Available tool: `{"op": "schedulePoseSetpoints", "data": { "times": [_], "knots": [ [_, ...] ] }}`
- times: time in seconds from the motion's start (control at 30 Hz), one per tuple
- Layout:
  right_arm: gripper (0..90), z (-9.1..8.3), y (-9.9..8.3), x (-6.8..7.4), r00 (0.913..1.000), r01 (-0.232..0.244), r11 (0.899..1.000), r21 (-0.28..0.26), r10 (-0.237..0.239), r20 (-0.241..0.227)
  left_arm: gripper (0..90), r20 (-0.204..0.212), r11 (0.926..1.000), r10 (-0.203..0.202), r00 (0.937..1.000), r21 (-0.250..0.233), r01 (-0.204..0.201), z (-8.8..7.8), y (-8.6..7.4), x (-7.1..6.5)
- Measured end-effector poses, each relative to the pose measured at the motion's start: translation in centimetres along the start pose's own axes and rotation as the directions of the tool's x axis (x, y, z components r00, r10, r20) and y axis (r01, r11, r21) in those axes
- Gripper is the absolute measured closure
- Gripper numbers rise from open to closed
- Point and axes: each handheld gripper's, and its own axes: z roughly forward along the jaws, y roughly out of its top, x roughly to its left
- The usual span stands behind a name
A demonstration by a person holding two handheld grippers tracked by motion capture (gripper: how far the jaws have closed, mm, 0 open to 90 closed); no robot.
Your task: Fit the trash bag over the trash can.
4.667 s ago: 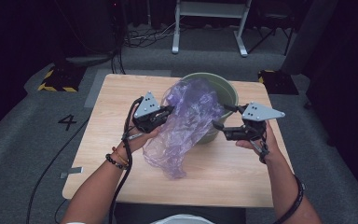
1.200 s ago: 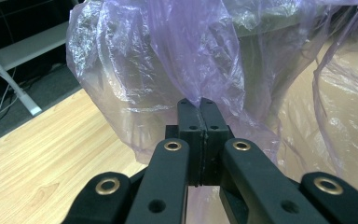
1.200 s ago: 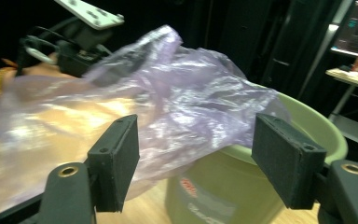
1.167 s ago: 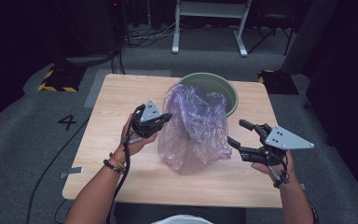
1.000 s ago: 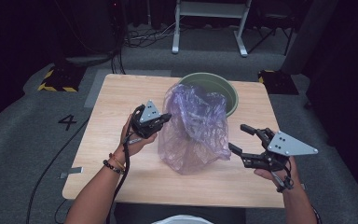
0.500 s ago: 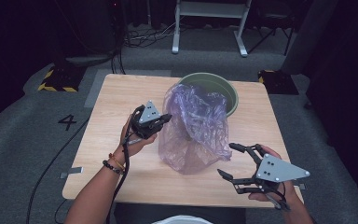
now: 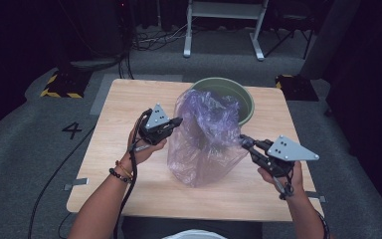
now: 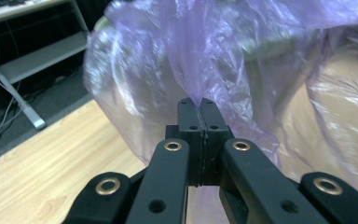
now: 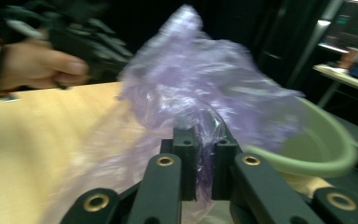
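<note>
1. Since half a second ago the right gripper (image 7: 242, 141) has swung in from low and off to the right of the purple plastic bag (image 7: 206, 137) to the bag's right edge, and its jaws have just been closing; the right gripper view shows a fold of the film caught between them, with a slight gap still visible between the pads.
2. The left gripper (image 7: 176, 121) has kept its place at the bag's upper left edge. In the left gripper view its jaws are pressed fully together on a pinch of the film, which fans up and away from the tips.
3. The bag stands crumpled and puffed on the wooden counter (image 7: 114, 114), hung between the two grippers, its far side leaning against the rim of the green basin (image 7: 246, 102) behind it.
4. The relation that matters: the bag lies between the grippers, to the right of the left one and to the left of the right one, so the two holds sit on opposite edges. The left hold is the higher and farther from the person, the right one lower and nearer.
5. Judged from this, the line between the holds runs slantwise across the bag's mouth; drawing the grippers apart along it would probably spread the opening, with the basin just beyond, closer to the right gripper.
</note>
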Motion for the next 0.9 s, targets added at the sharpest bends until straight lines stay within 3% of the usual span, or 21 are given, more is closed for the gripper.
{"op": "schedulePoseSetpoints", "data": {
  "times": [0.1, 0.2, 0.37, 0.57, 0.77, 0.9],
  "knots": [
    [87.5, 0.4, -0.1, -1.9, 0.9979, -0.053, 0.999, -0.009, 0.053, 0.036, 89.9, 0.009, 0.9998, -0.017, 0.9998, -0.012, 0.017, 0.1, 0.2, 0.4],
    [87.5, 0.9, -0.2, -3.4, 0.9938, -0.074, 0.997, -0.009, 0.075, 0.082, 89.9, 0.005, 0.9998, -0.016, 0.9999, -0.012, 0.016, 0.2, 0.3, 0.6],
    [87.9, 1.9, -0.7, -6.0, 0.9795, -0.159, 0.987, -0.027, 0.161, 0.121, 89.9, -0.009, 0.9995, -0.018, 0.9998, -0.025, 0.018, 0.2, 0.7, 1.0],
    [87.9, 3.4, -0.8, -8.1, 0.9689, -0.178, 0.984, -0.017, 0.178, 0.171, 89.9, -0.029, 0.9991, -0.022, 0.9993, -0.037, 0.021, 0.1, 1.2, 1.6],
    [87.7, 5.3, -0.8, -10.1, 0.954, -0.226, 0.974, -0.012, 0.224, 0.199, 89.9, -0.058, 0.9981, -0.043, 0.9974, -0.046, 0.041, 0.3, 1.5, 2.6],
    [87.2, 6.2, -0.9, -10.8, 0.9506, -0.222, 0.975, 0.012, 0.213, 0.226, 89.9, -0.066, 0.9976, -0.053, 0.9964, -0.048, 0.05, 0.4, 1.6, 3.2]
  ]
}}
